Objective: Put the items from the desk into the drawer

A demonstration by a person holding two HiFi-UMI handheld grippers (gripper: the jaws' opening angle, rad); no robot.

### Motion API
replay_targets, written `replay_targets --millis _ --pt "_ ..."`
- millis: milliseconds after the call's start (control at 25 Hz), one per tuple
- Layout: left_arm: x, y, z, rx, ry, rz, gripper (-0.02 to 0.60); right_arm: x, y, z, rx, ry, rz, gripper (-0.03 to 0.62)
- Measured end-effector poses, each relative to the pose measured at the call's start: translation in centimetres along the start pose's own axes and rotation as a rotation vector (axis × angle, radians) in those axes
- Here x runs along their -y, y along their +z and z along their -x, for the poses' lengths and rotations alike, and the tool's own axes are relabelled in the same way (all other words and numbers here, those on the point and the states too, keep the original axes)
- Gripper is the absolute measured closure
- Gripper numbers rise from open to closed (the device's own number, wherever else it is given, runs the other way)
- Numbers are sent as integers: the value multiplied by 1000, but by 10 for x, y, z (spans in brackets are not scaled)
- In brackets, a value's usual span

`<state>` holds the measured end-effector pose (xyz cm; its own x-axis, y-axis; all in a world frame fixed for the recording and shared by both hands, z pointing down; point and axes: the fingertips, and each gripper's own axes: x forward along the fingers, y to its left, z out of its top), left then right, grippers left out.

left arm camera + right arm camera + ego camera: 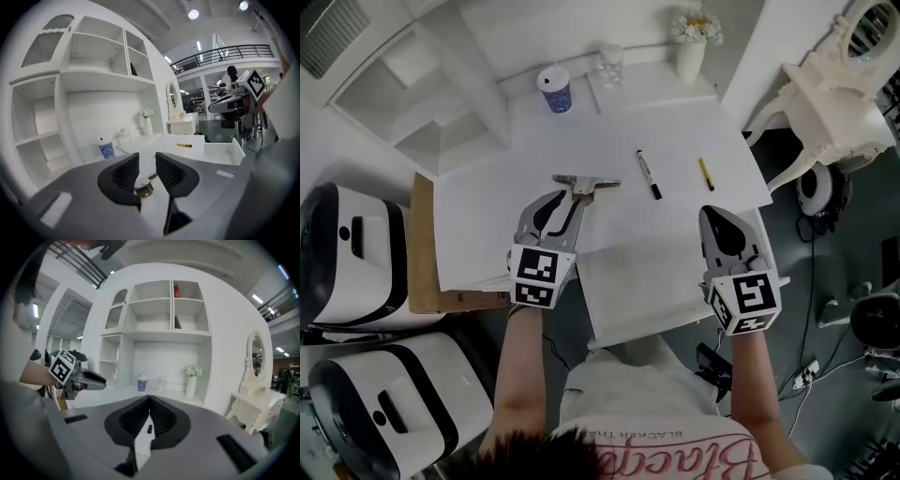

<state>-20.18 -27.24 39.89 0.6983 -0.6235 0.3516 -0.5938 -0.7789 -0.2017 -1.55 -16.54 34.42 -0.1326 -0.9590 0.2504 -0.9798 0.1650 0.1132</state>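
A T-shaped metal tool (592, 182) lies on the white desk (487, 225). My left gripper (569, 200) is open at its handle end; in the left gripper view the tool (144, 190) shows low in the gap of the left gripper (146, 161), and the pads do not press on it. A black marker (649, 175) and a yellow pen (706, 174) lie further right. My right gripper (713, 216) is shut and empty above the right side of the open drawer (647, 281). Below the meeting tips of the right gripper (150, 398), the marker (149, 429) shows.
A blue cup (554, 91), a glass jar (610, 66) and a vase of flowers (692, 45) stand at the desk's back by the shelf unit (422, 84). An ornate white table (830, 89) is at right, white machines (347, 262) at left.
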Motion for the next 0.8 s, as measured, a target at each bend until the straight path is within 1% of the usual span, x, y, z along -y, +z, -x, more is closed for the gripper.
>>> replay_targets --millis 120,200,320,440,520,720,800 --pt "-3 -27 -22 -87 -18 14 468 5 -23 -15 -47 31 -39 585" --pt "-5 -39 -35 -132 -36 3 468 9 -34 -25 -70 50 -59 586" --pt "-4 -58 -52 -210 -70 -46 468 15 -48 -37 -103 73 -85 585" --pt "-5 -81 -67 -309 -95 -101 468 20 -58 -49 -123 91 -104 585" --pt "-6 -93 -75 -367 -113 -153 466 20 -64 -55 -134 105 -112 585" --pt "-6 -115 -90 -490 -163 -366 465 20 -74 -65 -156 135 -126 585" --pt "-6 -120 -94 -521 -180 -423 463 21 -75 -67 -159 144 -129 586"
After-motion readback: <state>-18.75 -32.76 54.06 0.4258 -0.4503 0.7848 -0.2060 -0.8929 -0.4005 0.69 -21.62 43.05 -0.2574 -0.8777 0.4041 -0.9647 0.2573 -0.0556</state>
